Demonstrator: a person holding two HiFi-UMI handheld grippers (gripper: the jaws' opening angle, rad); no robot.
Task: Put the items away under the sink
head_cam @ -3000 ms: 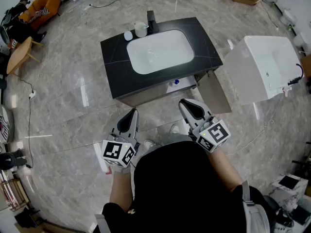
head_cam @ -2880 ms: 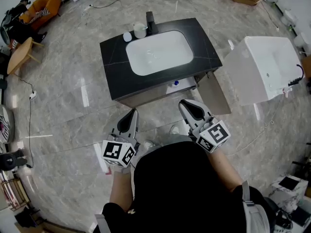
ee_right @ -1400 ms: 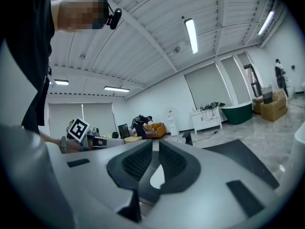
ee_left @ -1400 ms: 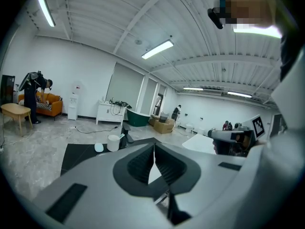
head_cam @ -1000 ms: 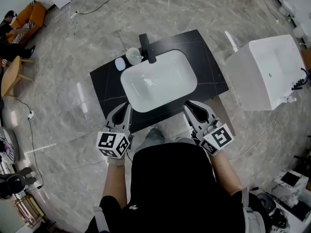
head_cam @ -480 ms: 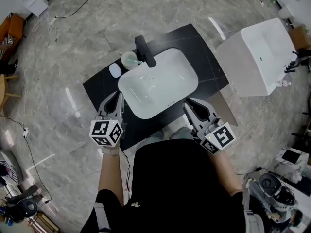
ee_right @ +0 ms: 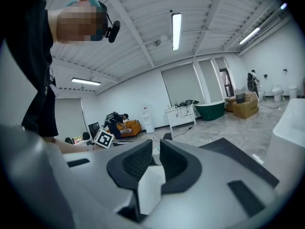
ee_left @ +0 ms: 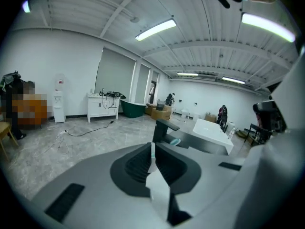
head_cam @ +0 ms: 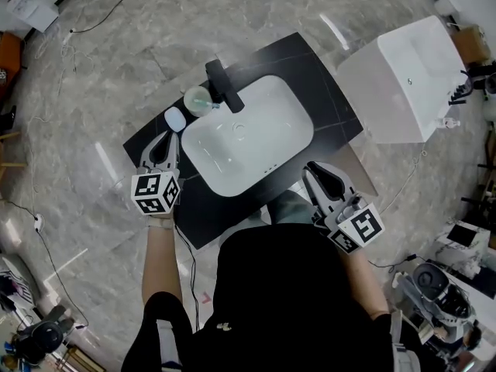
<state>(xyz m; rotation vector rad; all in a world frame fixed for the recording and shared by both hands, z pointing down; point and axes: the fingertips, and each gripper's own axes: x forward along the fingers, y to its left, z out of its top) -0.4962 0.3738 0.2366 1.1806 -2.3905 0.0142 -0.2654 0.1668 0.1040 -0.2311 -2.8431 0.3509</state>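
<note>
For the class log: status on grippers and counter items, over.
Shut, empty: left gripper, right gripper. Untouched beside faucet: cup, small white item; left gripper close. Nothing in the way.

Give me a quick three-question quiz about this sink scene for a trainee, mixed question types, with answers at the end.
1. True or false: the left gripper is holding the cup.
2. What stands on the counter at the far edge of the basin? A) black faucet B) bottle C) towel
3. Fill in: the small white item lies nearest the ____ gripper.
Key: 1 false; 2 A; 3 left.
</note>
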